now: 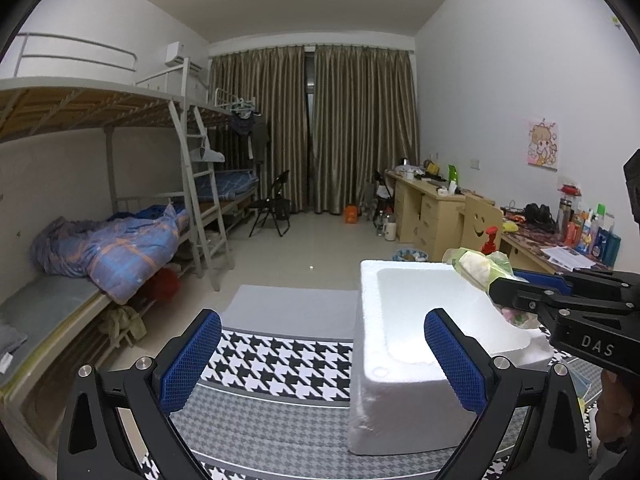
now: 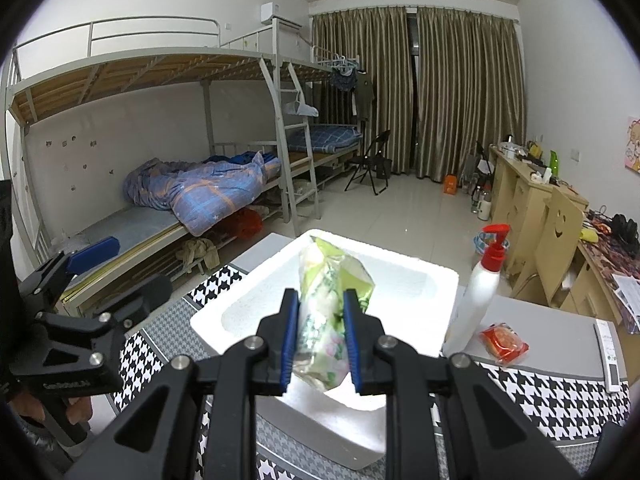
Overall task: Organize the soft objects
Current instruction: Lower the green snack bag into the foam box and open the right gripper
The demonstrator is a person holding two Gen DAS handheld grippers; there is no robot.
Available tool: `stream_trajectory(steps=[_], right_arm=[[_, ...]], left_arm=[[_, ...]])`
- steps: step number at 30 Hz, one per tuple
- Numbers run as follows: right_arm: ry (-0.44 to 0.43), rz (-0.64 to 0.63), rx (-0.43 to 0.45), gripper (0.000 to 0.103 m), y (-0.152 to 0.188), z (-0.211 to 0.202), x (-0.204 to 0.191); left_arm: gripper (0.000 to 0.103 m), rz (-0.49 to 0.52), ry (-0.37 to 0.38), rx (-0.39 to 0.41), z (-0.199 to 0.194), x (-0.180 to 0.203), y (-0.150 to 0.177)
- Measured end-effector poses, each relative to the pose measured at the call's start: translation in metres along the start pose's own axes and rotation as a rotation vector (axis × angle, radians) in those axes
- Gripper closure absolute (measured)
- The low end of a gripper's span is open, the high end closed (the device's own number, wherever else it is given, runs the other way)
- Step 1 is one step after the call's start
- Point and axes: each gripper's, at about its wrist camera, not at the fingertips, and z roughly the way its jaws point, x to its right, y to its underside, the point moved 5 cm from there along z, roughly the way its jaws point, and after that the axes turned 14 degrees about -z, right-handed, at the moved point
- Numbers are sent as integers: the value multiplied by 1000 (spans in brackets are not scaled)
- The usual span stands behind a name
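With the right tongs (image 2: 318,344) clamped on the green packet (image 2: 328,312) above the foam box (image 2: 420,280), lower well inside before releasing; keep the left tongs (image 1: 322,364), wide and empty, off the box's near side.

L gripper (image 1: 322,364) wide, R gripper (image 2: 319,340) clamped
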Motion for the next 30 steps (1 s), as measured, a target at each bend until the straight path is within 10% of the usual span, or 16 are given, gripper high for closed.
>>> stream_trajectory(steps=[14,30], right_arm=[[-15,-4,-42,75,-1,20,-7],[-18,17,-36,37,-1,17,-9]], left_arm=[[1,-11,-38,12,-4,-24,5],[1,-15,-37,18,-10,-31,15]])
